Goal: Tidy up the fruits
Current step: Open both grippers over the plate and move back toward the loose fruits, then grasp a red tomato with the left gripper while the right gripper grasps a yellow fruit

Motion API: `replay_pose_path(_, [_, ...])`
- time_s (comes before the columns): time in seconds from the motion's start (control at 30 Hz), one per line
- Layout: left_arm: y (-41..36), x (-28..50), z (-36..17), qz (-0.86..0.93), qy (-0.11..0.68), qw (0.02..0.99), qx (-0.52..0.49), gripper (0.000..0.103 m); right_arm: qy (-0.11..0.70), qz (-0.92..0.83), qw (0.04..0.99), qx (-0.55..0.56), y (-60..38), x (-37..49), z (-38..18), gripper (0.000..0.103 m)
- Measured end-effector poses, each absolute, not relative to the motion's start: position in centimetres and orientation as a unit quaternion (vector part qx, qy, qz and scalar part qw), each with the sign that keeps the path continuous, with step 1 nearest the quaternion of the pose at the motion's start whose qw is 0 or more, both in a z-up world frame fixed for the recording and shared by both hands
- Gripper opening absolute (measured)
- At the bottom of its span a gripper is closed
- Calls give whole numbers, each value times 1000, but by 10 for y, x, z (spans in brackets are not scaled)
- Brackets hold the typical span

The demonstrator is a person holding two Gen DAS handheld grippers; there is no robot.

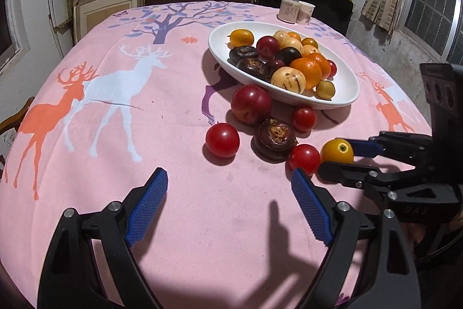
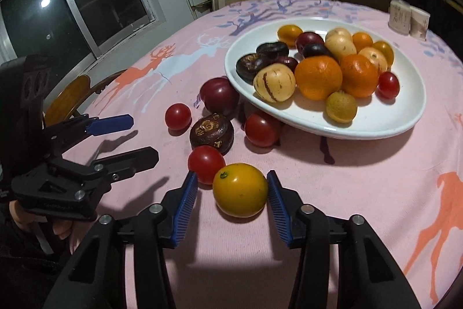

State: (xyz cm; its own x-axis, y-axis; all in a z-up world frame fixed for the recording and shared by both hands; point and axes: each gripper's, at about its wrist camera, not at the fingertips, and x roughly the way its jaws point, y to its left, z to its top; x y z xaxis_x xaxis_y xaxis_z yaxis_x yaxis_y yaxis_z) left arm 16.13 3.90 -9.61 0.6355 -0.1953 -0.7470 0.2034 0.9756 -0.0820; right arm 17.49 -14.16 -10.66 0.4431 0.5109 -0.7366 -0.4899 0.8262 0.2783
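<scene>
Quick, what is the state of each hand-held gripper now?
Left hand-held gripper: open, holding nothing.
Right hand-held gripper: around the yellow fruit, grip cannot be told.

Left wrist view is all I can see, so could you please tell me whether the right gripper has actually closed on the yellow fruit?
Observer: Not fully. In the right wrist view the yellow fruit sits on the cloth between the two pads of the right gripper. One pad looks to be against it, but a gap shows at the other.
Operator: Thank you. Is anything crowding the pad that is still clear?
Observer: Yes, the red tomato lies just beyond that pad's tip, close beside the yellow fruit. I cannot tell whether pad and tomato touch.
</scene>
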Motion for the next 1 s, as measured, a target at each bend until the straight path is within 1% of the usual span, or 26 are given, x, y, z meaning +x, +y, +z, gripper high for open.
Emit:
replay_pose_path(0.33, [47,190,-101,-47,430,902,22,84,410,326,848,81,-170,166,-103,37])
replay_pose_path(0.37, [47,193,-102,-48,431,901,24,77,410,327,847,88,-173,167,-104,37])
replay_pose_path(0.43, [45,198,-105,-57,439,896,31,66,410,328,845,104,-180,167,-105,37])
replay_pose_path(0.53, [39,204,-107,-71,442,894,37,63,412,329,843,111,-180,169,-106,37])
replay_pose_path(0.77, [34,218,-109,-92,459,883,25,62,414,330,840,115,-180,171,-106,37])
replay_pose_path(0.8, [34,217,-109,-89,457,885,25,57,415,329,840,116,-181,172,-106,37])
replay_pose_path(0.83, [34,217,-108,-89,455,886,22,42,415,328,840,117,-181,172,-107,37])
replay_pose_path(0.87, [35,215,-107,-95,451,887,17,29,416,327,840,119,-182,173,-107,37])
replay_pose_path(1.0, [27,204,-106,-102,438,892,32,28,419,321,841,122,-183,173,-109,39])
